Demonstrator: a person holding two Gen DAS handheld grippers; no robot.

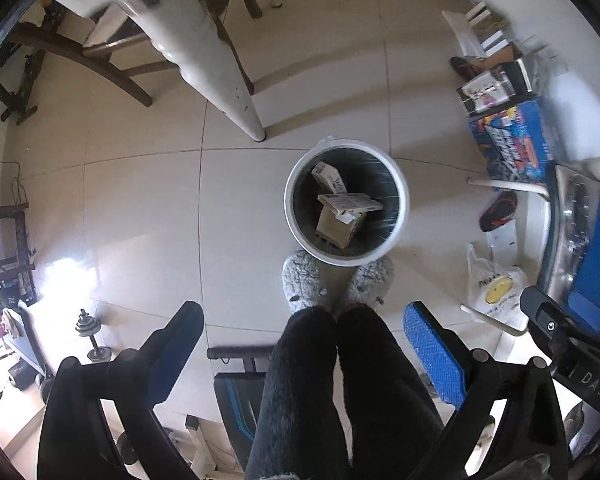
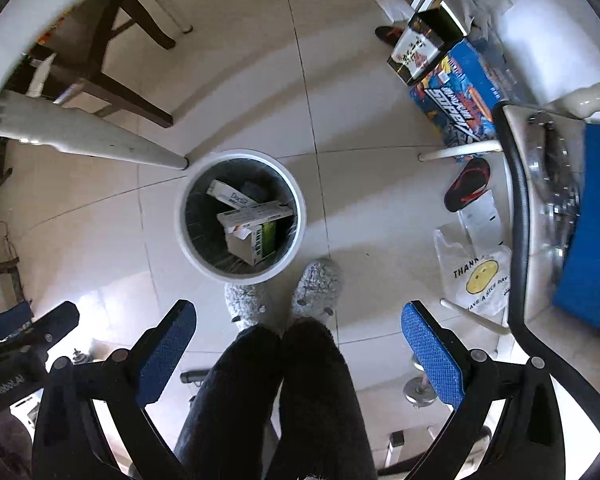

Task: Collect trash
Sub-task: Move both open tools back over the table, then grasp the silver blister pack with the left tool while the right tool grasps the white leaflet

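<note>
A round white trash bin [image 1: 290,216] with a dark liner stands on the tiled floor; it also shows in the right wrist view [image 2: 180,224]. Inside lie several cardboard boxes: a long white carton [image 1: 350,202] [image 2: 256,214] on top, a brown box [image 1: 336,232] [image 2: 256,242] under it. My left gripper [image 1: 304,320] is open and empty, high above the floor, with the bin ahead of it. My right gripper [image 2: 300,320] is open and empty at the same height, with the bin ahead and left.
The person's legs and grey fluffy slippers [image 1: 300,284] [image 2: 318,284] stand just before the bin. A white table leg [image 1: 256,128] stands behind it. Boxes [image 1: 512,148], a sandal [image 2: 466,184] and a white plastic bag [image 2: 476,280] lie right, by a blue chair [image 2: 592,220].
</note>
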